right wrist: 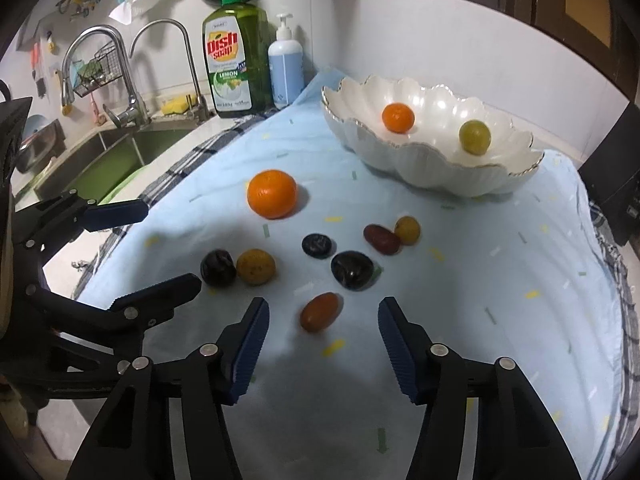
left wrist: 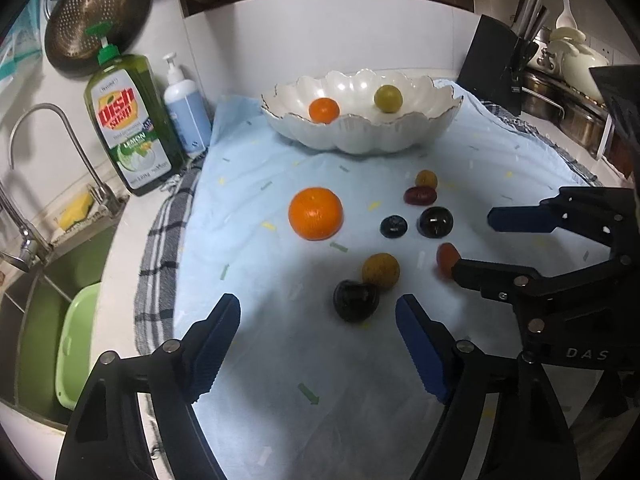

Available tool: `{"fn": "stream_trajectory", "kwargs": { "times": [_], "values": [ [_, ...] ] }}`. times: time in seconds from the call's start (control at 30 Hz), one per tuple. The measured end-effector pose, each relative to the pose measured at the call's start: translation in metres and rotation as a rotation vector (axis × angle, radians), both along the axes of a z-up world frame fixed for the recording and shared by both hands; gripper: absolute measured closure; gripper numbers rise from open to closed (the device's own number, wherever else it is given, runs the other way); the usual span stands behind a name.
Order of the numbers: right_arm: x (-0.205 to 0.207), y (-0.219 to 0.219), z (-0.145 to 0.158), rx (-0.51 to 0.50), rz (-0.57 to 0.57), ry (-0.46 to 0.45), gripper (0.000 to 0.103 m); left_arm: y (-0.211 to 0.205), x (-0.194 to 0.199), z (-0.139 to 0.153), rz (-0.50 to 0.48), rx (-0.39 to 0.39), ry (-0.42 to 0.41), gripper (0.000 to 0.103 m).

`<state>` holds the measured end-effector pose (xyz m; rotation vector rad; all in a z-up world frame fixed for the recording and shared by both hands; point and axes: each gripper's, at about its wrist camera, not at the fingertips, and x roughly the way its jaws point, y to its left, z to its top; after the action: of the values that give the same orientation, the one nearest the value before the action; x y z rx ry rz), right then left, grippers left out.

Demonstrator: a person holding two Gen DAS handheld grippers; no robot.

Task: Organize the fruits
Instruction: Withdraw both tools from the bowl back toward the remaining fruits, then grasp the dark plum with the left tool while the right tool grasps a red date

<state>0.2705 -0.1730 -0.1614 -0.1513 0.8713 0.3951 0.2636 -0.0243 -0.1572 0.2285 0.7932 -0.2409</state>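
Both of my hand-held grippers are wide open w/ nothing in them rn. The left hand-held gripper (left wrist: 318, 344) hangs over the light blue cloth (left wrist: 280, 360) on the desk, and a dark plum (left wrist: 356, 301) sits just ahead of its blue fingers, touching a speckled yellow fruit (left wrist: 381, 270). The right hand-held gripper (right wrist: 322, 346) is low over the same cloth w/ a small reddish-orange fruit (right wrist: 319, 312) just in front, roughly between the fingertips but not touched. Rest of the loose fruit is spread mid-cloth: big orange (left wrist: 316, 213), two dark round ones (left wrist: 393, 227) (left wrist: 435, 222) near each other, plus a dark red fruit (left wrist: 419, 195) touching a small yellow one (left wrist: 426, 179). The white scalloped bowl (left wrist: 400, 136) at the far end of the cloth already has a small orange (left wrist: 324, 110) and a yellow-green fruit (left wrist: 388, 98) inside, apart from each other. Dish soap bottle (left wrist: 128, 124) and a white pump bottle (left wrist: 186, 112) stand side by side next to the sink (left wrist: 44, 320) on the left
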Motion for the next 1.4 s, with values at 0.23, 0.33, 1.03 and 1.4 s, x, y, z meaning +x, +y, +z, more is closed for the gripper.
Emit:
{"fn": "stream_trajectory", "kwargs": {
  "times": [0.23,0.33,1.03,1.4],
  "values": [
    [0.008,0.002,-0.012,0.022,-0.003,0.033,0.054,-0.005,0.006,-0.012,-0.051,0.007,0.017,0.037],
    [0.009,0.004,-0.015,0.022,0.002,0.040,0.056,-0.008,0.008,-0.015,-0.072,0.004,0.027,0.043],
    [0.014,0.005,-0.024,0.036,-0.009,0.063,0.081,-0.013,0.018,-0.027,-0.089,-0.038,0.081,0.074],
    [0.007,0.004,-0.013,0.051,-0.003,0.040,0.082,-0.009,0.010,-0.017,-0.042,-0.072,0.086,0.074]
  ]
}}
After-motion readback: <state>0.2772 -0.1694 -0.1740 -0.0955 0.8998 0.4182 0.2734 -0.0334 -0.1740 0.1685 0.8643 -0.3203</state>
